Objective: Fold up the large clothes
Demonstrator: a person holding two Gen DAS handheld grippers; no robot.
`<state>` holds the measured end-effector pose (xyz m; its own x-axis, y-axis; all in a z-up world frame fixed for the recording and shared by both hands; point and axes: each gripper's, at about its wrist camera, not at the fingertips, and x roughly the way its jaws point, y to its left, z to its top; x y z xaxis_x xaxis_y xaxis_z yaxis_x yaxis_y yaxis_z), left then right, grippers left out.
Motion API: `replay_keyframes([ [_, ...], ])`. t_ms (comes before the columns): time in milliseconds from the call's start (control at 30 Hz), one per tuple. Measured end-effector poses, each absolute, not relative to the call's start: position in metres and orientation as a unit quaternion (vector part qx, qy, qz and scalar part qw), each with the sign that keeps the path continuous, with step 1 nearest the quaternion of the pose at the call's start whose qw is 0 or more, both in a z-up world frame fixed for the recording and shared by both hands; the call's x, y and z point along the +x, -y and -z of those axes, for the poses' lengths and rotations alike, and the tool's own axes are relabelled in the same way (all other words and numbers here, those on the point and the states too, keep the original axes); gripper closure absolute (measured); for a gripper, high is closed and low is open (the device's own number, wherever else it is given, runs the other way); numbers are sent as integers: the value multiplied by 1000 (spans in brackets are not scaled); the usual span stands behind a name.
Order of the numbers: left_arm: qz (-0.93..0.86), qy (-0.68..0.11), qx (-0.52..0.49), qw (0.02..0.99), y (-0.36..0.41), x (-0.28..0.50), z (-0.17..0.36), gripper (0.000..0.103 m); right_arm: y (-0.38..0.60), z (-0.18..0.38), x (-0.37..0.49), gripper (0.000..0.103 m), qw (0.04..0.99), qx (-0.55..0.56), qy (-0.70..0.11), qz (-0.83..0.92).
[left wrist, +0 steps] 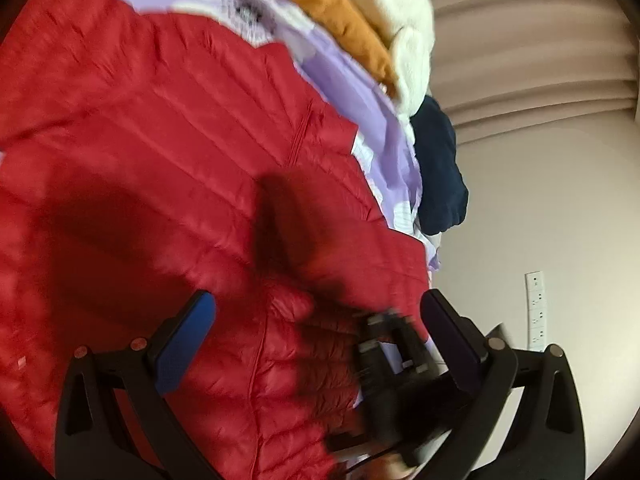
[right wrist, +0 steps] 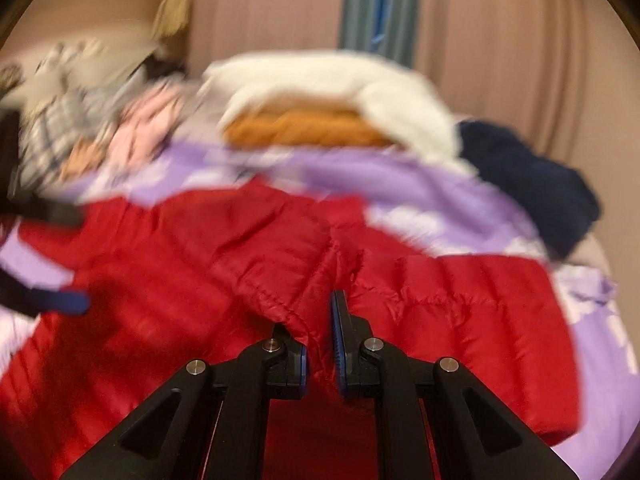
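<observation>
A red quilted puffer jacket [left wrist: 160, 160] lies spread on a purple flowered bedcover [left wrist: 352, 80]. My left gripper [left wrist: 316, 312] hovers just above the jacket with its jaws wide open and nothing between them. The right gripper shows in the left wrist view [left wrist: 392, 372], blurred, pinching the jacket's edge. In the right wrist view the right gripper [right wrist: 322, 344] is shut on a raised fold of the red jacket [right wrist: 200, 264]. The left gripper's blue finger [right wrist: 60, 300] shows at the left edge there.
A stack of folded white [right wrist: 340, 76], orange [right wrist: 304, 128] and navy [right wrist: 528, 184] clothes sits at the bed's far side. A loose heap of plaid and pink clothes [right wrist: 100, 132] lies at the far left. Beige curtains [right wrist: 500, 40] hang behind.
</observation>
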<state>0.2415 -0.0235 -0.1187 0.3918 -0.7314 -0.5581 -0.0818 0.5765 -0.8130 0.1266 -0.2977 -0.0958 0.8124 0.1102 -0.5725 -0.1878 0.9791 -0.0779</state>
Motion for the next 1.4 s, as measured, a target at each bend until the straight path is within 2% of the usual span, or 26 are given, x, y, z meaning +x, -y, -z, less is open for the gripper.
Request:
replay_keyframes([
  [133,222,-524,-417,709,32,259,137,2,283,101,124,91,944,-66,-303,-109],
  [233,229,-526,-439,692,37,265,145,8,289,93,124,91,948,-38,-296,-111],
  [267,233,-523,-443,689,39,267,145,14,286,92,127,91,949,-34,-293,-114],
  [333,231,-520,-440,695,41,272,145,40,281,89,131,91,949,-35,-290,-122],
  [367,226,-521,-432,701,43,277,144,70,273,92,137,91,948,-35,-290,-125],
  [400,222,-524,-423,706,44,282,144,88,275,90,137,91,947,-30,-291,-130],
  [467,202,-521,-397,728,44,289,138,89,270,96,134,91,944,-18,-299,-138],
  [500,194,-519,-384,738,41,290,137,90,273,96,134,84,941,-9,-305,-144],
  [567,177,-499,-363,767,30,290,127,90,283,89,128,69,943,3,-300,-144],
  [600,164,-485,-352,784,21,289,120,90,293,82,121,57,945,16,-291,-146],
  [633,157,-476,-345,793,15,288,118,90,301,78,114,52,947,26,-282,-148],
  [800,140,-483,-289,814,-6,293,117,90,351,63,114,51,955,78,-261,-117],
  [900,102,-494,-255,825,-7,299,130,85,371,82,140,53,943,92,-313,-61],
  [1000,92,-505,-248,821,-16,302,144,80,385,106,150,61,931,113,-348,-20],
  [1133,89,-530,-218,815,-13,305,172,73,385,135,156,61,917,102,-384,-15],
  [1233,89,-531,-220,814,-15,305,169,70,376,134,161,62,916,82,-392,-3],
  [1300,89,-534,-239,806,-24,301,160,50,376,129,159,61,915,74,-396,5],
  [1333,88,-529,-245,807,-28,298,154,45,376,125,160,61,915,73,-396,6],
  [1400,84,-507,-257,819,-47,284,137,25,378,116,152,61,920,87,-383,-5],
])
